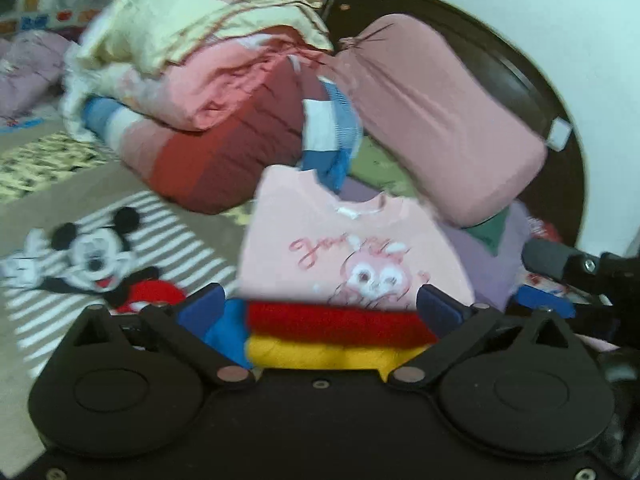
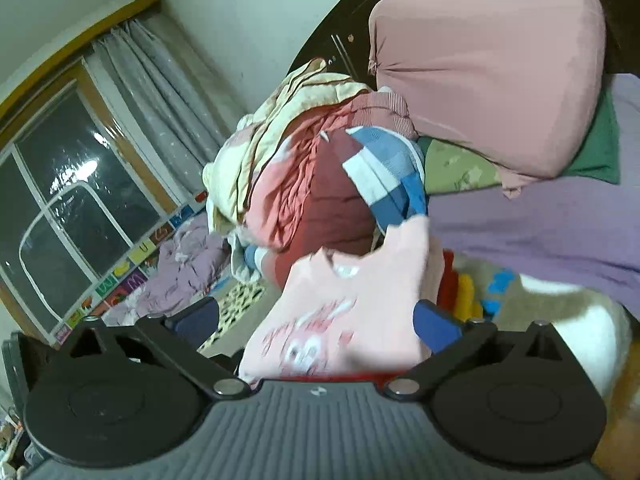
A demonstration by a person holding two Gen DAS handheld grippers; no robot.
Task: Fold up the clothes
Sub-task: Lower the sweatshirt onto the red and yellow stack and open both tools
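a home bedroom: dark headboard (image 1: 532,80), pink pillow (image 1: 436,120), piled bedding (image 1: 200,80), curtained window (image 2: 80,208)

The left wrist camera sits just behind its own left gripper (image 1: 320,308), looking forward and somewhat downward across the bed, close over a folded pink sweatshirt (image 1: 352,248) lying on a red and yellow striped garment (image 1: 336,336). Its frame reaches left to a Mickey Mouse print (image 1: 96,256) on the bedding. The right wrist camera rides behind the right gripper (image 2: 316,324), aimed flatter and rolled, so the window (image 2: 60,216) tilts at its left. Both views share the pink sweatshirt (image 2: 352,312), the quilt pile (image 1: 208,92) (image 2: 288,168), the pink pillow (image 1: 436,120) (image 2: 492,80) and the dark headboard (image 1: 560,120) (image 2: 340,40).
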